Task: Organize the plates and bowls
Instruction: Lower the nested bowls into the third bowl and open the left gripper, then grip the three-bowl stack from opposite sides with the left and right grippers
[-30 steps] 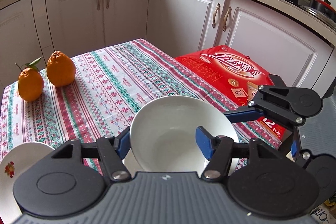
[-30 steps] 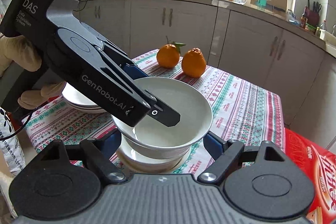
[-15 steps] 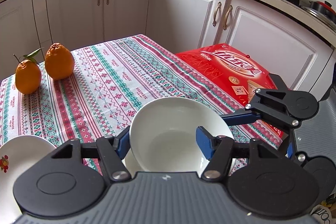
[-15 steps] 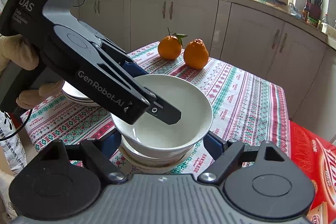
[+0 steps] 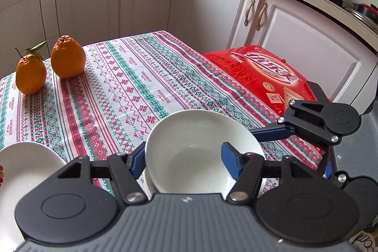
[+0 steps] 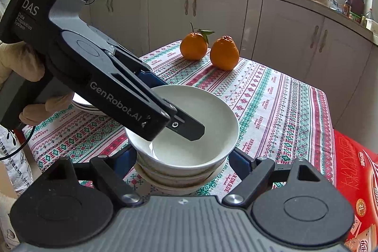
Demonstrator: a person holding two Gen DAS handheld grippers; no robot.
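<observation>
A white bowl (image 5: 203, 134) (image 6: 200, 115) rests on top of a stack of bowls (image 6: 179, 177) near the table's front edge. My left gripper (image 5: 183, 161) is shut on the white bowl's near rim, one finger inside and one outside; it reaches in from the left in the right wrist view (image 6: 165, 115). My right gripper (image 6: 182, 160) is open, its blue fingers straddling the stack low down; it also shows at the right of the left wrist view (image 5: 307, 124). A stack of white plates (image 5: 21, 171) (image 6: 87, 105) lies to the left.
Two oranges (image 5: 49, 65) (image 6: 208, 51) sit at the far side of the patterned tablecloth (image 5: 132, 86). A red carton (image 5: 264, 72) (image 6: 354, 181) stands beside the table. White cabinets and a counter with pots stand behind.
The white bowl has come down onto the stack, held in my left gripper. The right gripper has stayed open around the stack.
</observation>
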